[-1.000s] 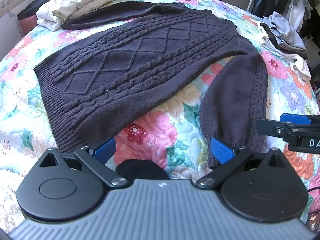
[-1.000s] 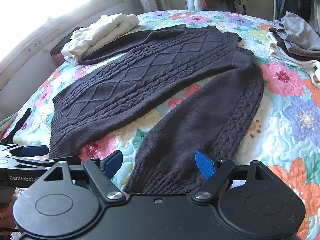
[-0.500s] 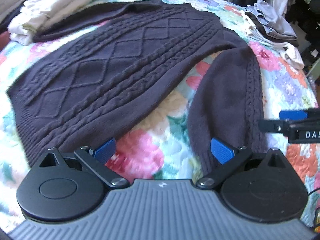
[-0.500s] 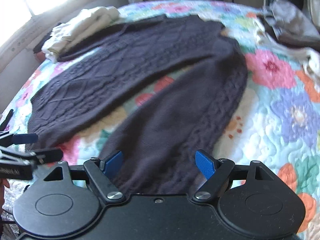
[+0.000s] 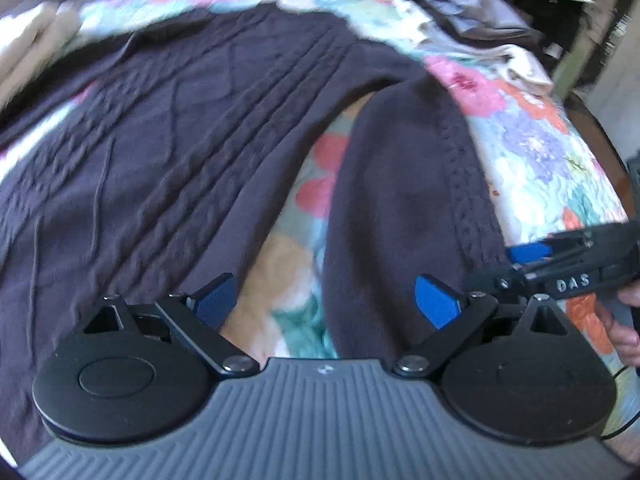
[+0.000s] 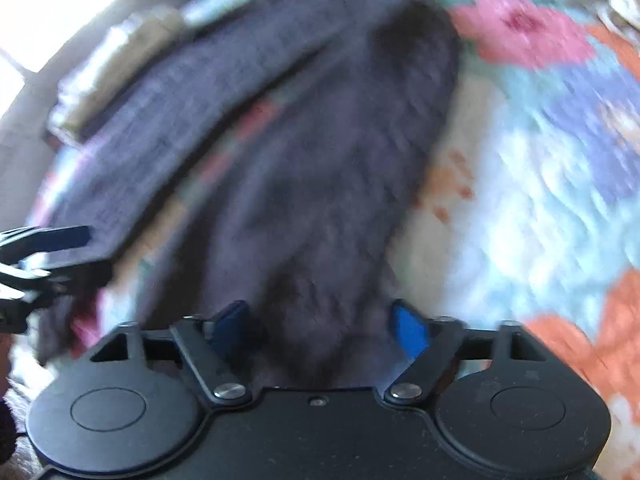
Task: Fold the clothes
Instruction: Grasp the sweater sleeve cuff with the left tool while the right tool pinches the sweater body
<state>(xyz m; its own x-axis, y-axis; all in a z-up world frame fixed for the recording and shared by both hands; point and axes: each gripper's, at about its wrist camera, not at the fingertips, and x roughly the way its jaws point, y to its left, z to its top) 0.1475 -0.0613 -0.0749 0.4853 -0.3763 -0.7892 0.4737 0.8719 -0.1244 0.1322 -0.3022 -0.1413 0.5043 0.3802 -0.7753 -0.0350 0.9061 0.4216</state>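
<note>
While the sweater lies spread on the quilt, the left gripper hangs wide open between body and sleeve; the right gripper, blurred, straddles the sleeve end, jaws seemingly apart.

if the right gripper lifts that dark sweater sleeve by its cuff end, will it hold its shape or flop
Probably flop: the sleeve is soft knit and already lies bent and draped on the floral quilt. The thick cable knit suggests some weight, so it may sag and drag the sweater body. The right gripper stands open around the cuff end.
</note>
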